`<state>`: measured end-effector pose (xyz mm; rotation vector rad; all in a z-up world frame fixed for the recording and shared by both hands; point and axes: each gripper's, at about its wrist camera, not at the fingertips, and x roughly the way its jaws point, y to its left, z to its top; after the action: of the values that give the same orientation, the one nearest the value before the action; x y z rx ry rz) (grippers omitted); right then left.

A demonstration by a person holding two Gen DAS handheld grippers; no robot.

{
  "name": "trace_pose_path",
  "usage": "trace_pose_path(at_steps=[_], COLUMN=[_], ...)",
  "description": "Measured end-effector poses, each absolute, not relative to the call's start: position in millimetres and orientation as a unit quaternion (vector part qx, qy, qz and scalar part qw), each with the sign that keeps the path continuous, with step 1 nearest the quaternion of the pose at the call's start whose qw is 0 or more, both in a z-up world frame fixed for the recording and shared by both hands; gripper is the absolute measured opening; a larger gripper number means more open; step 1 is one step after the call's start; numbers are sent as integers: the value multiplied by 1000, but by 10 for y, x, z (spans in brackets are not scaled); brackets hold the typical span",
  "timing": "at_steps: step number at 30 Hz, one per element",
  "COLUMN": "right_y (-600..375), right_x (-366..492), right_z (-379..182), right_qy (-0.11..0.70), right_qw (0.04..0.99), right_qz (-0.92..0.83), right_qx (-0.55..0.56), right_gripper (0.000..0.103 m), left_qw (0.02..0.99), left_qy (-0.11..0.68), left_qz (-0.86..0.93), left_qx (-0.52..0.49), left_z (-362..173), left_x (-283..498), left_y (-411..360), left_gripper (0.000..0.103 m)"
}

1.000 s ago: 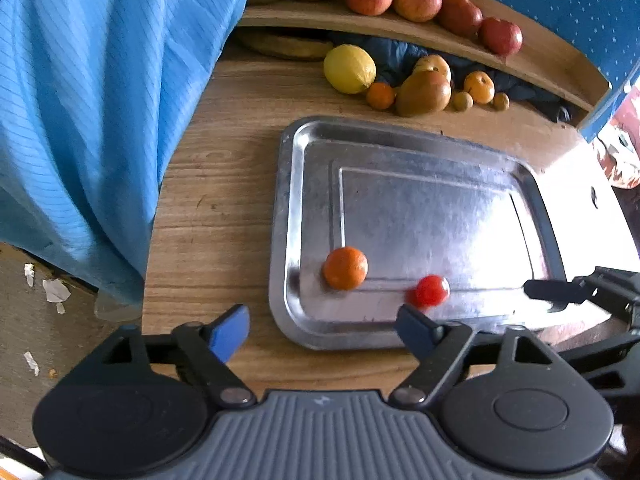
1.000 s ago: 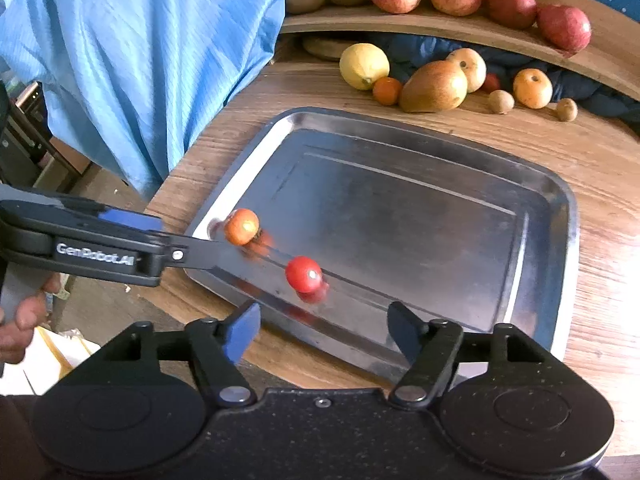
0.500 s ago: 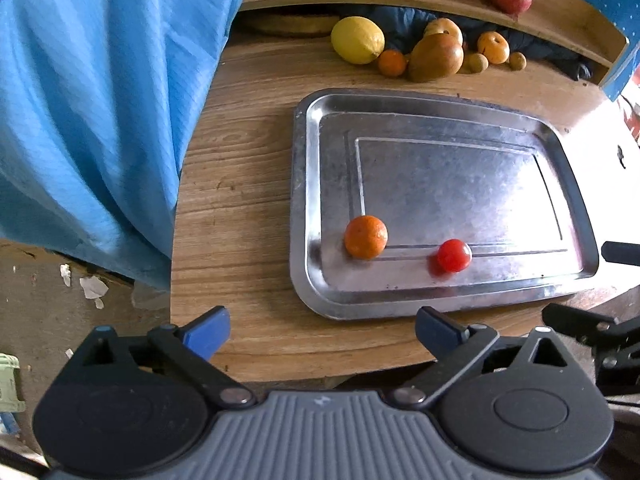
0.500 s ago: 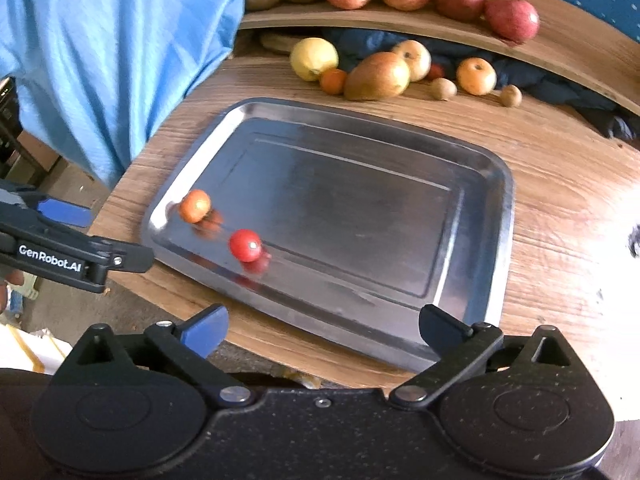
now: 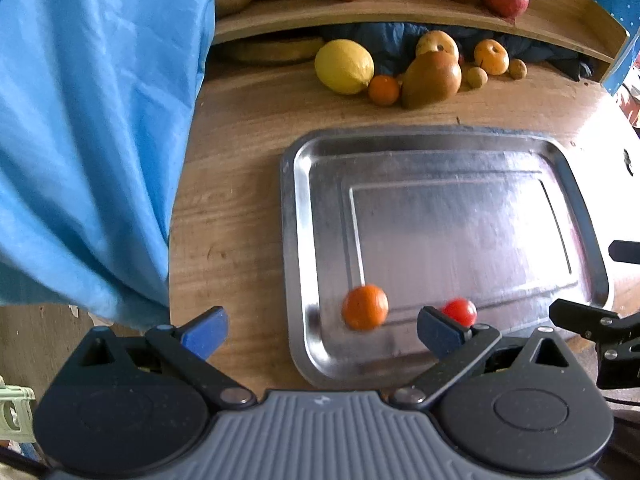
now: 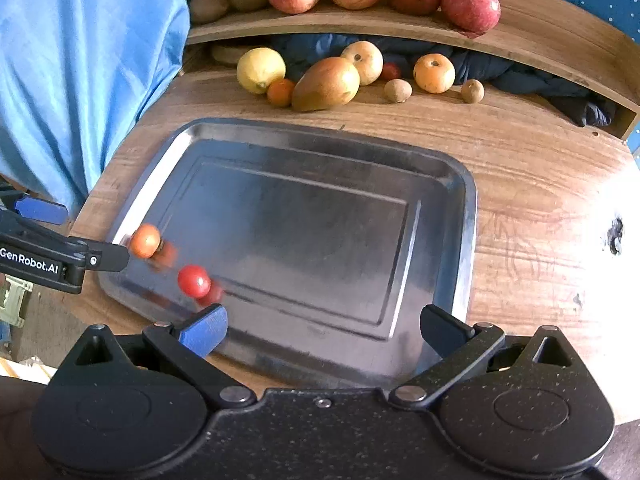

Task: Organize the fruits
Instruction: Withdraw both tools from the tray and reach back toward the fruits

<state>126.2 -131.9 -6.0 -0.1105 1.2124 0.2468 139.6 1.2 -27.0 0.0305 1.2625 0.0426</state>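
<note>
Hovering at the near edge of the steel tray point(image 6: 460, 216), both tools carry nothing: the left gripper point(image 5: 318, 330) has its jaws spread wide, and the right gripper point(image 6: 324, 330) is spread just as wide, with no fruit between either pair. Two fruits already lie on the tray, a small orange point(image 5: 365, 306) and a cherry tomato point(image 5: 460, 311), side by side but apart, at about seven o'clock of the tray in the right wrist view. The rest waits on the wooden table point(image 6: 520, 168) beyond the tray at twelve o'clock: a lemon point(image 6: 261, 69), a second small orange point(image 6: 281, 92) touching a pear point(image 6: 326, 83), and several rounder fruits to the right. Red apples point(image 6: 470, 9) sit on the shelf point(image 6: 540, 44) above. By the look of it, the work is early, between one drop and the next pick. The next move seems to call for reaching across the tray to the row, closing on one fruit without nudging its neighbours, then bringing it back to the tray.
</note>
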Motion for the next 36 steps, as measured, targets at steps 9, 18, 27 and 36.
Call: trace_pose_path(at_steps=[9,18,27,36], right_y=[-1305,-1241,-1202,-1171], right_x=[1549,1860,2097,2356], right_z=[-111,-114,-183,-226], right_qy=[565,547,542,537], right_qw=[817,831,836,841], right_qz=[105,98,85,69], right_qx=[-44,-34,-23,-12], right_gripper=[102,102,102,102], left_qw=[810,816,817,815], left_qy=[586,577,577,580], left_qz=[13,8,-4,-12], left_qx=[20,14,10,4], left_z=[-305,-313,-370,-442], left_x=[1712,2106,2498,2812], left_y=[73,171,169,218], left_gripper=[102,102,102,102])
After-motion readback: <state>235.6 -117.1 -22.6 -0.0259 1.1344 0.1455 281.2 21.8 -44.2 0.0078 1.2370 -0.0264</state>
